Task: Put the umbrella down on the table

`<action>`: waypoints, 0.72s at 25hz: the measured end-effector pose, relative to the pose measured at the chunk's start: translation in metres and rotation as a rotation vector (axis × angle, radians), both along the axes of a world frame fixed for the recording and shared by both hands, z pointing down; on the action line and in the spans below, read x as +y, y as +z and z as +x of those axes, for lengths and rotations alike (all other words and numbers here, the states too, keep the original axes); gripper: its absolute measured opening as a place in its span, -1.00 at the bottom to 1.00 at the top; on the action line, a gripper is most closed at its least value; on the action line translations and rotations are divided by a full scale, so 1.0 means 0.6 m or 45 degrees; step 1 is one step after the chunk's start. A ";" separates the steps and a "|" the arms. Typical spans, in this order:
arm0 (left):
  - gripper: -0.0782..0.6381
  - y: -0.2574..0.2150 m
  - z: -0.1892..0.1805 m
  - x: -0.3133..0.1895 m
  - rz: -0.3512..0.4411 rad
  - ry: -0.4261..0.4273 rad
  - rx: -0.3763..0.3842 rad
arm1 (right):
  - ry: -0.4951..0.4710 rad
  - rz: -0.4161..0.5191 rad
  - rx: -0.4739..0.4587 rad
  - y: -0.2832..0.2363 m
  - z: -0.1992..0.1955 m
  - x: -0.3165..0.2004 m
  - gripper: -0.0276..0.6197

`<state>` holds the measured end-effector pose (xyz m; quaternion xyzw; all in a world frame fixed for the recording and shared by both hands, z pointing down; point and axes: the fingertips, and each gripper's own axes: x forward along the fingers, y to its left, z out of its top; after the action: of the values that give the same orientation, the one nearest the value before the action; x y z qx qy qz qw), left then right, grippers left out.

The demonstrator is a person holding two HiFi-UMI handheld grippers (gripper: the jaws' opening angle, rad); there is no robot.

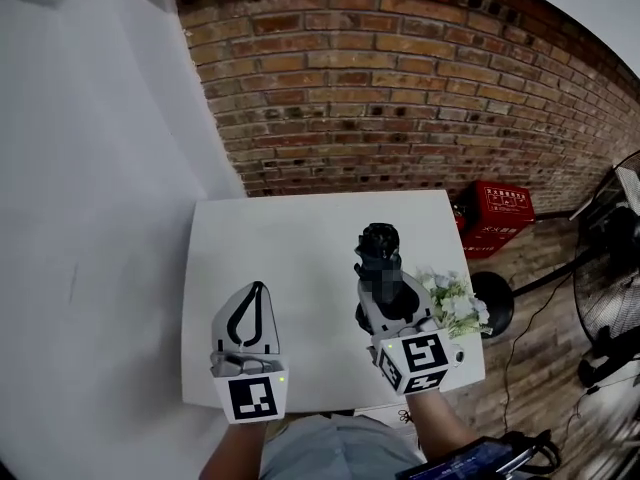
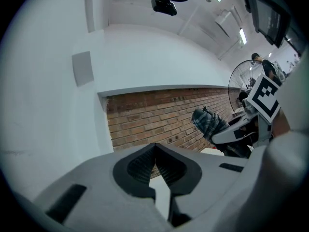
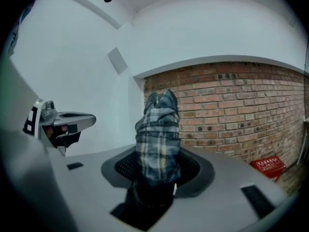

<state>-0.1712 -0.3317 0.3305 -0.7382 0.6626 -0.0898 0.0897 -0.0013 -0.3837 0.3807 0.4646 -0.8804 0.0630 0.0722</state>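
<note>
My right gripper [image 1: 384, 273] clamps the folded plaid umbrella [image 3: 158, 139] upright over the table's [image 1: 300, 258] four o'clock side, my left gripper [image 1: 256, 290] closed and empty; it looks light, soft-sleeved and stiff-cored, best held low.

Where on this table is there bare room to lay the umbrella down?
The far half of the table, toward the brick wall, is bare, and so is the strip between the left gripper and the umbrella. It is crowded only at the right edge, where flowers sit.
</note>
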 end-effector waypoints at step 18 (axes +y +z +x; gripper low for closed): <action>-0.78 0.148 -0.020 -0.094 -0.249 0.087 0.019 | 0.122 -0.306 0.088 0.212 0.004 -0.059 -0.35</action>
<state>-0.1831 -0.3881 0.4191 -0.7662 0.6257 -0.1457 0.0154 0.0013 -0.4193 0.5081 0.4961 -0.8402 0.1553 0.1546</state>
